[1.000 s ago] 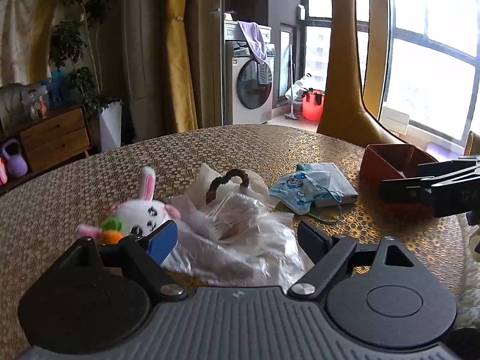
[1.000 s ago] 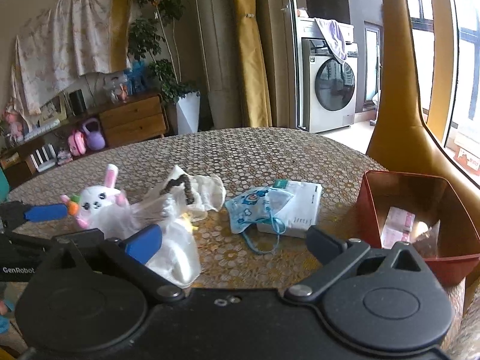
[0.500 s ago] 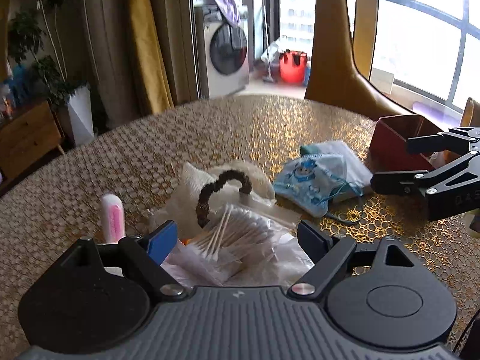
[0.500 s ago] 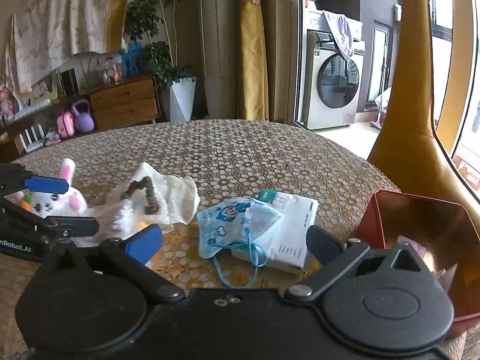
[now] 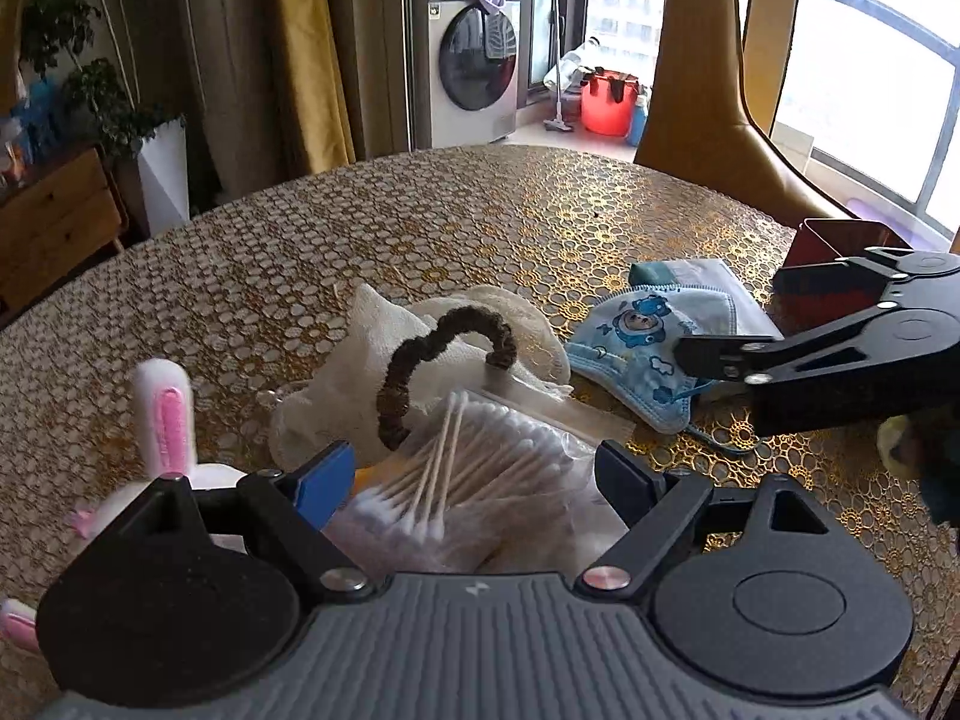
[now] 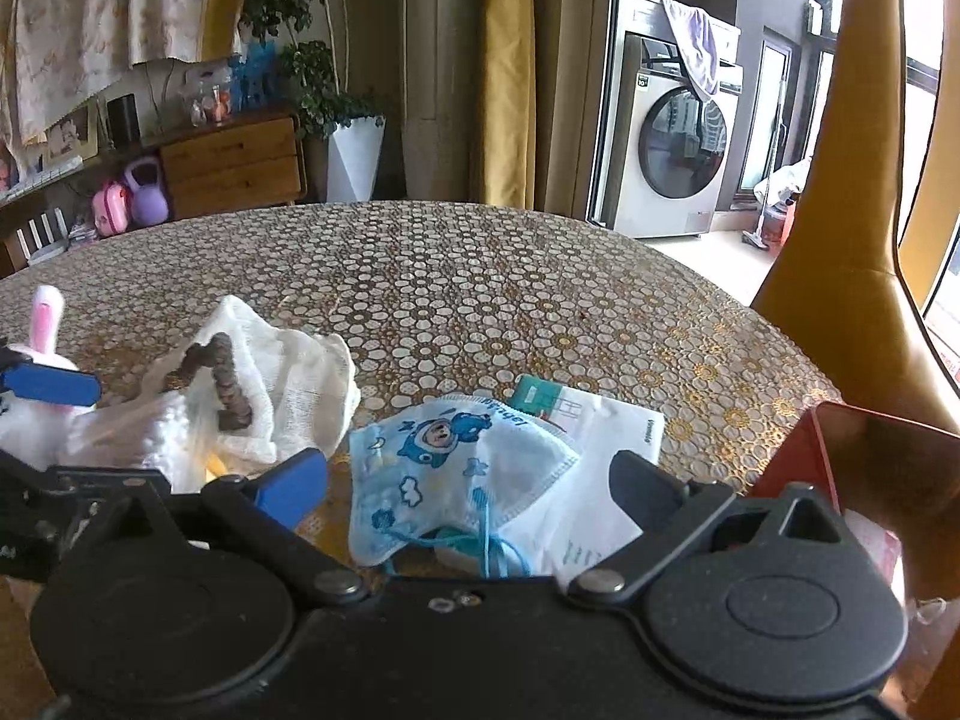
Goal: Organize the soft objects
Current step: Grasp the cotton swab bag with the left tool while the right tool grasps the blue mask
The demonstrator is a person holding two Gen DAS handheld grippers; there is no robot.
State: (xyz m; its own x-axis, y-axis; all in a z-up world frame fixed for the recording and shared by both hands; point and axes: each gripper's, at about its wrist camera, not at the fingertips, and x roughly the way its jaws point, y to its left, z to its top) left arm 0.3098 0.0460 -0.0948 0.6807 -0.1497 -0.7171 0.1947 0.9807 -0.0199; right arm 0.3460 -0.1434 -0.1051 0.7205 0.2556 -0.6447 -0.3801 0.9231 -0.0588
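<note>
Clear plastic bag of cotton swabs (image 5: 474,480) lies between the spread, unloaded fingers of the left gripper (image 5: 480,474). Right gripper (image 6: 468,480), likewise released, straddles the blue printed face mask (image 6: 456,474). Beyond: white cloth (image 5: 384,360), brown scrunchie (image 5: 444,354), then bare patterned table (image 5: 480,210) to its far edge.

plush rabbit (image 5: 162,420) mostly hidden, red box (image 6: 870,462) partly cut off

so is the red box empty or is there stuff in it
Not empty, it seems: the right wrist view shows something pale and pinkish inside the red box, mostly hidden behind the right gripper; what it is, cannot tell.
</note>
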